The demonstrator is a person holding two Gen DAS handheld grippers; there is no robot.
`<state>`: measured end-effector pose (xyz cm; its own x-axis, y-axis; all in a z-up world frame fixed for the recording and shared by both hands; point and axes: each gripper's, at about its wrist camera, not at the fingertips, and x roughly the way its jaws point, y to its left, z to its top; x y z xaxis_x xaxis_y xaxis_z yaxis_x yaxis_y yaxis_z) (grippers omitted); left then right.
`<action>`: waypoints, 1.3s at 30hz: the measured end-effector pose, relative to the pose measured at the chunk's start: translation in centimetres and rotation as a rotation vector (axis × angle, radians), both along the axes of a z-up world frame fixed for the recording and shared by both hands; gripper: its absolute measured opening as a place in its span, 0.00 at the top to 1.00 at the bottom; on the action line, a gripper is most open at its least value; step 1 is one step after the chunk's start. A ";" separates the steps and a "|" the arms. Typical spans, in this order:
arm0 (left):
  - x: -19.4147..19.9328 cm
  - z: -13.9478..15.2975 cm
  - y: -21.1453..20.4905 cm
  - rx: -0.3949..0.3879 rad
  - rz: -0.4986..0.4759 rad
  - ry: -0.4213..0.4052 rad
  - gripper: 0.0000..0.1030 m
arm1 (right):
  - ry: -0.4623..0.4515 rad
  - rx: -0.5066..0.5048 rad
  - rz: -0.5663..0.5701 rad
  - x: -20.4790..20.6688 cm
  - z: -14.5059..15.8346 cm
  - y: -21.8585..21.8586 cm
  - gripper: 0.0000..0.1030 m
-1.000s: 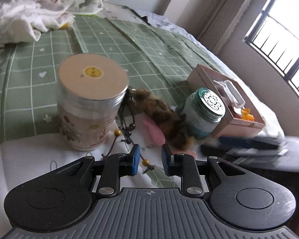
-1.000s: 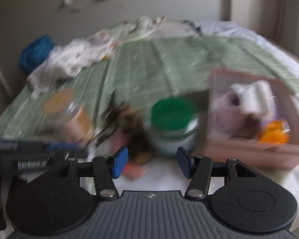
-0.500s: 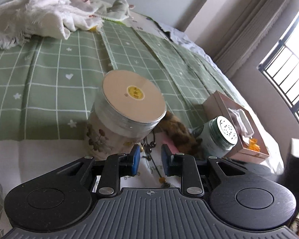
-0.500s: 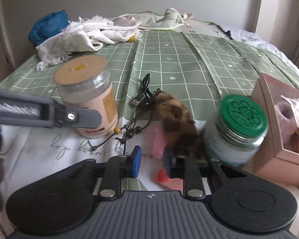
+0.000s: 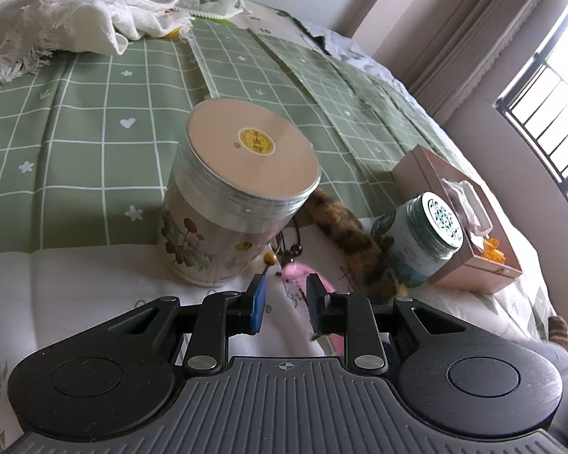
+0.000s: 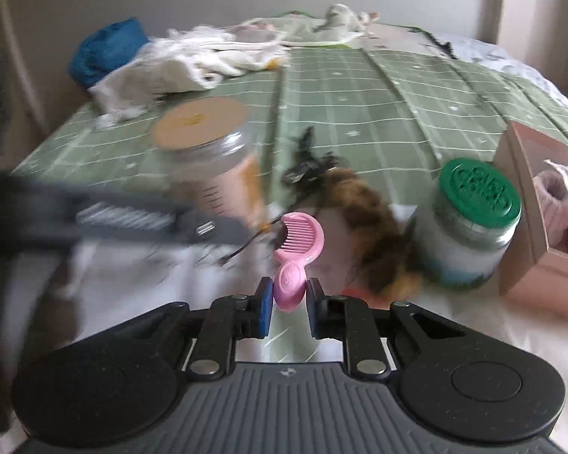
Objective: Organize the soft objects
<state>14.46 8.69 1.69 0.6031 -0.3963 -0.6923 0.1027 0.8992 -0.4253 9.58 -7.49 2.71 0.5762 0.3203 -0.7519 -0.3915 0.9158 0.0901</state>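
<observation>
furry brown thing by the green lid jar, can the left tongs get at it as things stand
Probably yes. The left tongs are empty, and the furry brown thing lies ahead to their right, between the big jar and the green-lid jar, uncovered; only the pink comb lies near.

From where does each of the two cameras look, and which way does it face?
Left wrist: on the left gripper, facing down over the bed at the tan-lid jar; only its open fingers show.
Right wrist: on the right gripper, facing down at the pink comb between its closing fingers; the left gripper crosses at left.
Shared: jar, comb, green-lid jar, pink box.
</observation>
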 end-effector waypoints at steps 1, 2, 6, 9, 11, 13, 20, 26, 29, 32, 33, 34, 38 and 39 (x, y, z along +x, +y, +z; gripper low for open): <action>0.0 0.0 -0.1 0.007 -0.004 0.001 0.75 | 0.010 0.004 0.011 -0.6 0.0 0.1 0.82; -0.1 -0.1 -0.2 0.016 -0.010 0.003 0.75 | 0.016 0.007 0.016 -1.1 0.0 0.1 0.81; -0.1 -0.5 -0.9 0.062 -0.036 0.008 0.75 | -0.007 -0.017 0.009 -2.8 0.4 -0.5 0.73; -0.6 -0.5 -1.2 0.087 -0.044 0.004 0.75 | -0.033 -0.028 -0.032 -3.1 0.9 -2.0 0.67; -1.1 -0.1 -1.2 0.086 -0.037 -0.019 0.75 | -0.066 -0.053 -0.079 -3.0 1.0 -3.2 0.63; -1.3 0.0 -1.2 0.062 -0.023 -0.007 0.75 | -0.107 -0.074 -0.134 -3.1 1.0 -4.6 0.60; -1.4 -0.4 -5.0 0.061 -0.005 0.064 0.75 | -0.103 -0.043 -0.290 -2.8 0.7 -9.3 0.58; -0.9 -0.6 -8.5 0.284 0.020 0.081 0.74 | -0.137 0.008 -0.403 -3.1 2.3 -12.9 0.51; -1.2 -0.2 -10.1 0.269 -0.094 0.070 0.71 | -0.132 0.034 -0.439 -3.1 2.6 -14.0 0.48; -2.2 0.1 -11.2 0.288 -0.183 0.027 0.71 | -0.118 0.056 -0.460 -2.9 2.8 -14.5 0.48; -2.6 0.2 -11.4 0.294 -0.197 0.015 0.71 | -0.120 0.060 -0.465 -2.9 2.9 -14.6 0.48; -2.8 0.3 -11.4 0.293 -0.201 0.007 0.71 | -0.124 0.061 -0.471 -3.0 3.0 -14.8 0.48; -3.6 0.7 -10.7 0.284 -0.158 0.008 0.71 | -0.129 0.067 -0.494 -3.1 3.2 -15.3 0.48; -3.3 0.7 -10.6 0.270 -0.138 0.027 0.71 | -0.126 0.070 -0.499 -3.1 3.2 -15.3 0.48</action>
